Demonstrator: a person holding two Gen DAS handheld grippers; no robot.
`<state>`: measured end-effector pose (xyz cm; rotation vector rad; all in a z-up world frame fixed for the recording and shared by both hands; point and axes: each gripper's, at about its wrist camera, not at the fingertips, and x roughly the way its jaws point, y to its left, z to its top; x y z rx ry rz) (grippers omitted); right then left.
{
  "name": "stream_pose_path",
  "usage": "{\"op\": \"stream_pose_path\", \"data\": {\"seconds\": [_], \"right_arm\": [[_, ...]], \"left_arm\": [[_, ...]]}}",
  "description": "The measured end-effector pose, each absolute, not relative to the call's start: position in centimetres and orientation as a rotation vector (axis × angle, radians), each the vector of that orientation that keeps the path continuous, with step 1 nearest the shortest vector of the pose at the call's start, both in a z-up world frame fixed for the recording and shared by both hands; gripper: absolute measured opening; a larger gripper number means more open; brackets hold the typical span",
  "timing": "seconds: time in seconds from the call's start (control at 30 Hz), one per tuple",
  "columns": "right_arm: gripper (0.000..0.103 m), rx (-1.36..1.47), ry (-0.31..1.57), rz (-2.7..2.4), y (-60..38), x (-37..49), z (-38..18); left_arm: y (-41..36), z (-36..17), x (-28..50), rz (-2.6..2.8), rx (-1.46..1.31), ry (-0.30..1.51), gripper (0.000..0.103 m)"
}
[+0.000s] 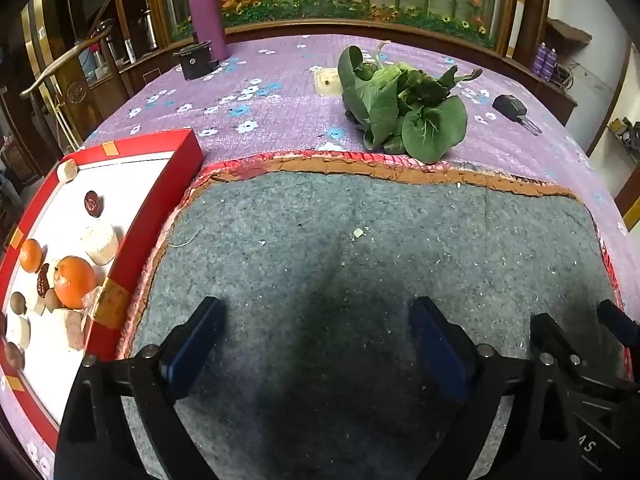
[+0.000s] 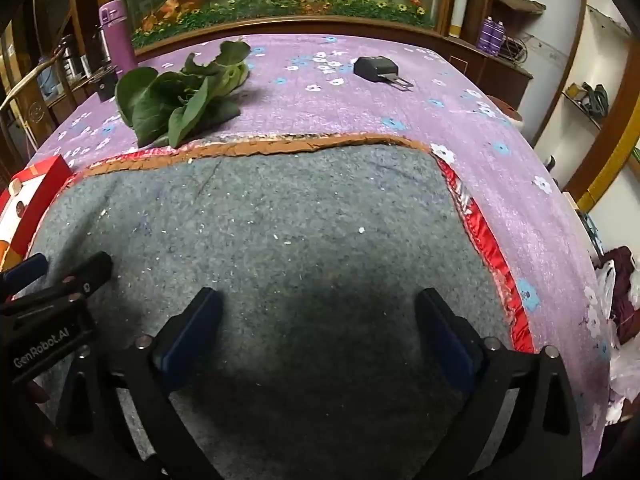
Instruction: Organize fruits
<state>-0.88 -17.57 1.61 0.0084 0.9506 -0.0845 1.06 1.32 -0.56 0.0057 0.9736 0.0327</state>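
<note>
1. Left wrist view: the left gripper (image 1: 316, 332) hangs tilted down over the grey felt mat (image 1: 360, 240) with its jaws wide apart and nothing between them.
2. At the left edge of the tabletop, touching the mat's left border, lies a red box (image 1: 160, 184) with a white floor. The fruit is in it: a large orange (image 1: 74, 282) near the box's right wall and a smaller orange (image 1: 31, 255) by its left wall.
3. Small brown round fruits (image 1: 18, 302) lie near the oranges, with pale cylindrical pieces (image 1: 100, 242) and a dark round disc (image 1: 92, 203) also on the white floor.
4. Past the mat's far edge, a bunch of leafy greens (image 1: 404, 108) rests on the purple flowered tablecloth (image 1: 260, 92), its leaves reaching the mat's torn border.
5. A purple flask (image 1: 206, 12) stands at the far left corner, a black cup-like object (image 1: 196, 60) just beside it. A black key fob (image 1: 514, 110) lies toward the far right.
6. The right gripper (image 1: 582, 328) shows at the lower right edge of this view.
7. Right wrist view: the right gripper (image 2: 318, 330) is over the same mat (image 2: 280, 208), jaws spread wide and empty.
8. The greens (image 2: 180, 96) lie beyond the mat's far left edge, and the key fob (image 2: 378, 69) farther back on the cloth (image 2: 500, 200).
9. The red box (image 2: 38, 192) peeks in at the left edge, with the flask (image 2: 118, 36) in the far left corner.
</note>
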Motion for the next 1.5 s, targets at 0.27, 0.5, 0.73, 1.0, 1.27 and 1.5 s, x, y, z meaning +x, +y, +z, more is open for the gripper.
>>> {"op": "stream_pose_path", "data": {"seconds": [0.27, 0.5, 0.73, 1.0, 1.27, 1.5], "right_arm": [[0.100, 0.018, 0.956, -0.090, -17.8, -0.7, 1.7], [0.100, 0.017, 0.954, -0.091, -17.9, -0.8, 1.5], [0.101, 0.019, 0.954, -0.091, -17.9, -0.9, 1.5], [0.103, 0.018, 0.956, -0.086, -17.9, -0.9, 1.4], [0.103, 0.017, 0.957, -0.086, -17.9, -0.9, 1.4], [0.103, 0.017, 0.957, -0.086, -17.9, -0.9, 1.4]], "left_arm": [[1.4, -1.1, 0.1, 0.016, 0.017, 0.942, 0.103], [1.3, -1.0, -0.7, 0.003, 0.025, 0.934, 0.102], [1.4, -0.8, -0.8, -0.011, 0.013, 0.936, 0.103], [1.4, -0.6, -0.8, -0.009, 0.013, 0.938, 0.102], [1.4, -0.6, -0.7, -0.009, 0.012, 0.938, 0.103], [1.4, -0.6, -0.7, -0.009, 0.011, 0.939, 0.103]]}}
